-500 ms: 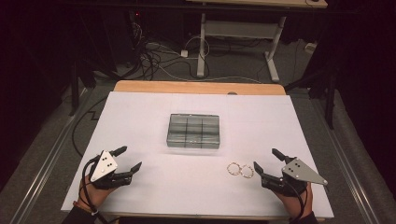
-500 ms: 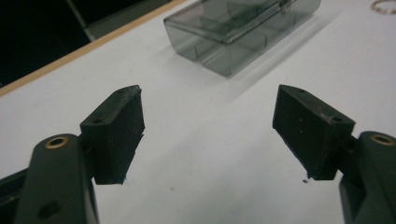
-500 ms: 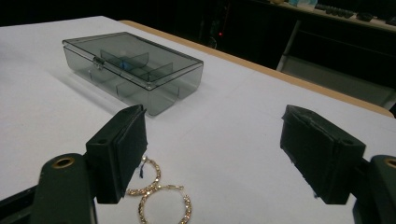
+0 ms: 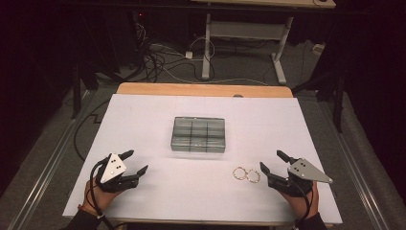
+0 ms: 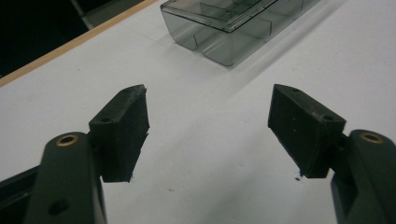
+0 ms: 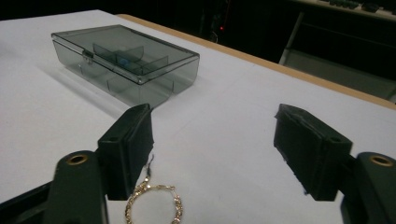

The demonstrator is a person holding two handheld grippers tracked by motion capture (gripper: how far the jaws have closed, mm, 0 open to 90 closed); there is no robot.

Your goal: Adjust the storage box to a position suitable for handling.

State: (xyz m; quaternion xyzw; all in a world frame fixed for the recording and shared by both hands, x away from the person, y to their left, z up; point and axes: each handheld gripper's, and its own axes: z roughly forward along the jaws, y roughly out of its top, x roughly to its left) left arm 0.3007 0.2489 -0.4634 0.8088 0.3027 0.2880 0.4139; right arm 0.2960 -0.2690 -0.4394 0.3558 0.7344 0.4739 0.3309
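Observation:
A clear grey plastic box (image 4: 198, 134) with a shut lid and inner compartments stands mid-table; the same box (image 5: 233, 23) shows in the left gripper view and the box (image 6: 126, 63) in the right gripper view. Two gold hoop earrings (image 4: 246, 174) lie on the white surface in front of it, right of centre. My right gripper (image 4: 273, 162) rests just right of them, open and holding nothing; one earring (image 6: 154, 205) lies beside its left jaw. My left gripper (image 4: 134, 162) rests at the near left, open, with bare table between its jaws.
The white table top (image 4: 158, 115) has a wooden strip (image 4: 201, 89) along its far edge. Beyond it are cables (image 4: 163, 60) on the floor and a white desk frame (image 4: 239, 33). Dark floor lies on both sides.

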